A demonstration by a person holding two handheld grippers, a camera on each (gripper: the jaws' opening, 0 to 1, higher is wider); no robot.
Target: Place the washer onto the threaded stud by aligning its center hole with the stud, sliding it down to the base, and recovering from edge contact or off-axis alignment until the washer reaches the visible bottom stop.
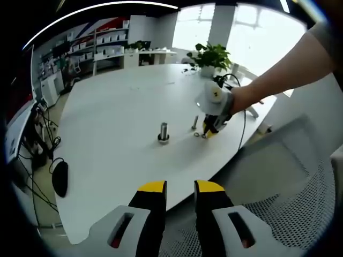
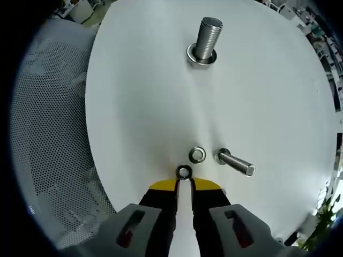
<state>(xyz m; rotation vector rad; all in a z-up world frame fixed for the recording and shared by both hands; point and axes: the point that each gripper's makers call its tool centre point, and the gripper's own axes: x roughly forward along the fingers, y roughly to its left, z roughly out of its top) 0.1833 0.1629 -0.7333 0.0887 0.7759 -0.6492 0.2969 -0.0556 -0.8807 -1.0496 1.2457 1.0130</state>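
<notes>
A small metal washer (image 2: 184, 172) sits right at the tips of my right gripper (image 2: 184, 181), whose jaws are drawn close and pinch its near edge just over the white table (image 2: 134, 107). Beside it lie a second ring (image 2: 197, 155) and a small threaded stud (image 2: 236, 163) standing on its head. A large threaded stud (image 2: 207, 37) stands farther off with a washer (image 2: 201, 57) at its base. From the left gripper view, the right gripper (image 1: 206, 132) is held by a person's hand close to the small stud (image 1: 194, 122), right of the large stud (image 1: 163, 131). My left gripper (image 1: 180, 188) hovers open off the table's near edge.
A mesh chair (image 1: 289, 193) stands at the table's near edge, also seen as the mesh chair (image 2: 48, 134). A potted plant (image 1: 210, 56) is at the table's far side. A black mouse (image 1: 60, 178) and cables lie left of the table.
</notes>
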